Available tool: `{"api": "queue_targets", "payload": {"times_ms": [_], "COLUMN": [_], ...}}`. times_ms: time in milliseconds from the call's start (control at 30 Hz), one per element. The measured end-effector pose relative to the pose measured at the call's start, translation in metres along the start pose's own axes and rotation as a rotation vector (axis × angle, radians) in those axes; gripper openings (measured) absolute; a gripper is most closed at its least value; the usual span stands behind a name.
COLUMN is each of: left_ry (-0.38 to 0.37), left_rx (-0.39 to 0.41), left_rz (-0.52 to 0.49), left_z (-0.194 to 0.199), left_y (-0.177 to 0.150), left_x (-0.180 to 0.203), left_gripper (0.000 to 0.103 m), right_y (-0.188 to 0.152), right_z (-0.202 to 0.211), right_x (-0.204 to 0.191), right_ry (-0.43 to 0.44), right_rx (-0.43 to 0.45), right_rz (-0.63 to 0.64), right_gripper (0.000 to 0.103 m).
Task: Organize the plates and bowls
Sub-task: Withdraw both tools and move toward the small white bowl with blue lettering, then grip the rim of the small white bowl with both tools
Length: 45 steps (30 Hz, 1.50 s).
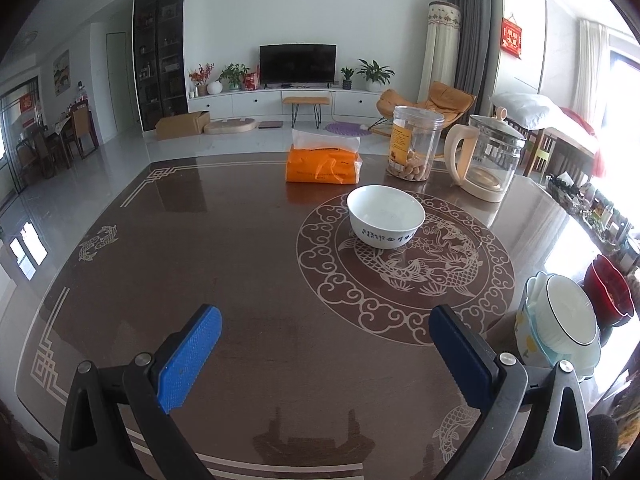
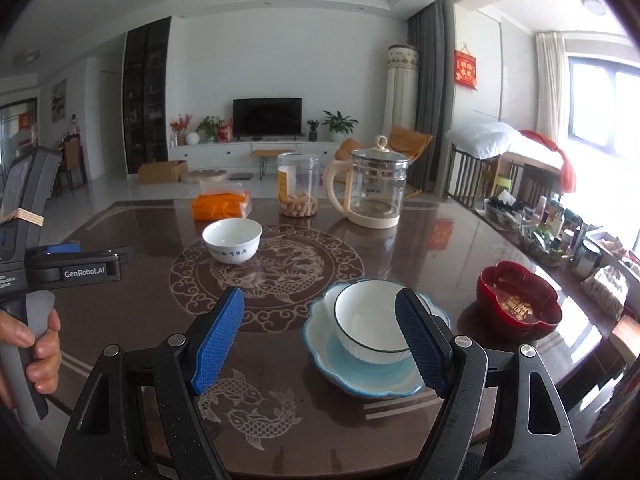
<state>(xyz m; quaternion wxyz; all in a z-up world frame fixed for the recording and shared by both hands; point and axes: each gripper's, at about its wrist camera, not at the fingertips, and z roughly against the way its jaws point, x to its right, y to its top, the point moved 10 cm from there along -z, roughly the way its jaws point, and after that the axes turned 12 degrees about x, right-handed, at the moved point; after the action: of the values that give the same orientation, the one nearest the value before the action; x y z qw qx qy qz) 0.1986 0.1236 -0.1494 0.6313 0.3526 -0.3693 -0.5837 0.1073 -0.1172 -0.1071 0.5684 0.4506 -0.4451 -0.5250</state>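
Two open grippers (image 1: 324,360) (image 2: 320,344); three bowls (image 2: 372,322) (image 2: 232,240) (image 2: 518,300), one plate (image 2: 360,376).

1. Left gripper (image 1: 325,354) hangs above the table (image 1: 224,248), jaws wide apart, empty.
2. White bowl (image 1: 385,216) stands on the table's central medallion.
3. Stacked bowls (image 1: 560,326) and a red bowl (image 1: 610,292) sit near the right edge.
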Motion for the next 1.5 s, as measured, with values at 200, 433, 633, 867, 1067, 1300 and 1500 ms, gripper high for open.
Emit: {"api": "queue_targets", "payload": {"times_ms": [200, 433, 633, 867, 1067, 1300, 1500], "left_ry": [-0.013, -0.011, -0.059, -0.100, -0.134, -0.120, -0.180], "left_rx": [-0.069, -0.147, -0.203, -0.270, -0.358, -0.450, -0.454], "left_rz": [0.014, 0.026, 0.114, 0.156, 0.239, 0.210, 0.266], "left_z": [-0.014, -0.037, -0.071, -0.155, -0.223, -0.265, -0.269], "left_y": [-0.012, -0.023, -0.015, 0.030, 0.040, 0.019, 0.010], "left_x": [-0.010, -0.024, -0.036, -0.026, -0.007, 0.006, 0.013], "left_gripper": [0.103, 0.103, 0.103, 0.102, 0.100, 0.074, 0.040], "right_y": [-0.023, -0.043, -0.069, -0.036, -0.039, -0.091, -0.107], "right_z": [-0.018, -0.040, -0.078, -0.178, -0.278, -0.337, -0.346], "right_x": [-0.023, -0.059, -0.069, -0.043, -0.049, -0.062, -0.078], "right_ry": [0.143, 0.311, 0.383, 0.285, 0.255, 0.234, 0.279], "right_rx": [-0.071, -0.203, -0.421, -0.497, -0.570, -0.738, -0.769], "right_rz": [-0.025, -0.066, -0.211, -0.358, -0.504, -0.564, -0.542], "right_gripper": [0.081, 0.081, 0.081, 0.082, 0.080, 0.053, 0.038]}}
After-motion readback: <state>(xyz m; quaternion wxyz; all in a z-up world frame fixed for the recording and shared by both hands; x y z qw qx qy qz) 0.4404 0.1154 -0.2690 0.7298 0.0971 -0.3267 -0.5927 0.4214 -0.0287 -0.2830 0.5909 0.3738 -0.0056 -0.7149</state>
